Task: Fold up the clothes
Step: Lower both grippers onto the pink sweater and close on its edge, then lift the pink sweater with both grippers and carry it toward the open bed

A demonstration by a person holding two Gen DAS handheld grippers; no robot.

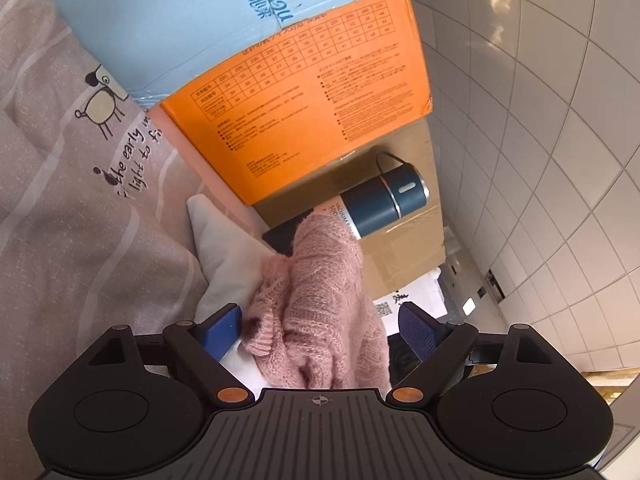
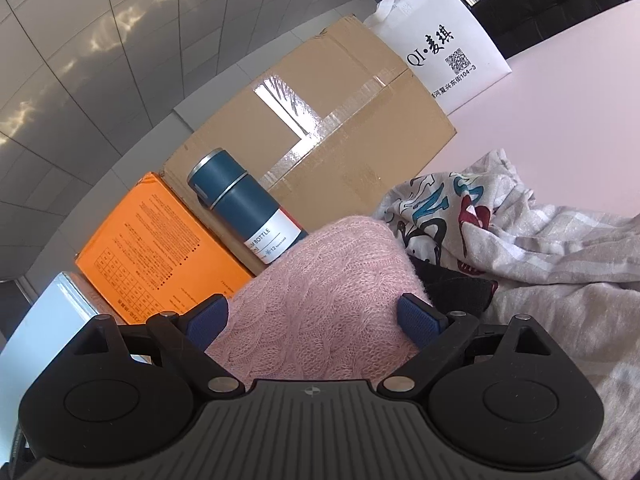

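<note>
A pink knitted sweater point(image 1: 324, 300) lies bunched on a white cloth point(image 1: 224, 256), with a cuff curled near the left pad. My left gripper point(image 1: 320, 330) stands wide around it, rolled on its side, with a narrow gap at each blue pad. In the right wrist view the same pink sweater point(image 2: 320, 292) fills the space between the fingers of my right gripper point(image 2: 314, 320). Its knit reaches both blue pads without being visibly squeezed. Beside it lies a crumpled grey printed garment point(image 2: 500, 236) over something black point(image 2: 452, 284).
A dark blue vacuum bottle point(image 2: 240, 204) stands just behind the sweater, against a taped cardboard box point(image 2: 340, 152) and an orange box point(image 2: 156, 248). A light blue box point(image 1: 180, 12), a white paper bag point(image 2: 444, 48) and a tiled wall point(image 1: 540, 140) close the back. A beige printed quilt point(image 1: 80, 200) is at the left.
</note>
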